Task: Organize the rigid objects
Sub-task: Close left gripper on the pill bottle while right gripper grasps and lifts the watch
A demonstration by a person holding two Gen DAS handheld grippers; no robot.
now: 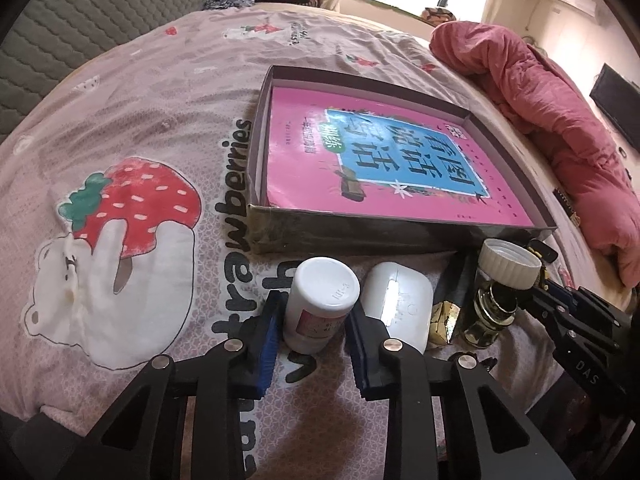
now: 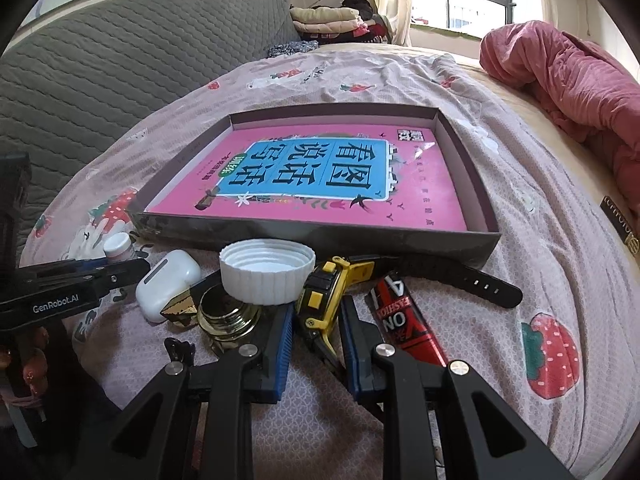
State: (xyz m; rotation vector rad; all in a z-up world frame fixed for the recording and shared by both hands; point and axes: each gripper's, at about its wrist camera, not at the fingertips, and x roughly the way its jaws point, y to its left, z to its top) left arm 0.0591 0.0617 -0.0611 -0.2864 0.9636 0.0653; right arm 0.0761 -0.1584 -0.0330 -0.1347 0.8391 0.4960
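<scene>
The left claw (image 1: 312, 332) is nearly closed around a small white bottle (image 1: 322, 304), its blue pads pressing the bottle's sides while the bottle stands on the bed (image 1: 160, 128). The right claw (image 2: 316, 332) is likewise narrowed, gripping a yellow and black tape measure (image 2: 320, 300) that lies on the sheet just in front of the shallow box (image 2: 320, 240).

The lower part of the tape measure is hidden between the pads, and how much of it rests on the sheet cannot be told. The white bottle's label is too blurred to read.

Just beside the white bottle lies a white earbud case (image 1: 400, 304), and next to that a small gold faceted piece (image 1: 442, 320). A glass jar (image 2: 228, 316) with a white ribbed cap (image 2: 266, 276) stands close against the right claw's left pad. A black strap (image 2: 460, 280) and a red and black tube (image 2: 408, 320) lie to the right of the tape measure. The box holds a pink book (image 2: 312, 184), lying flat. A rumpled red quilt (image 1: 560, 120) sits well apart at the bed's far side.
</scene>
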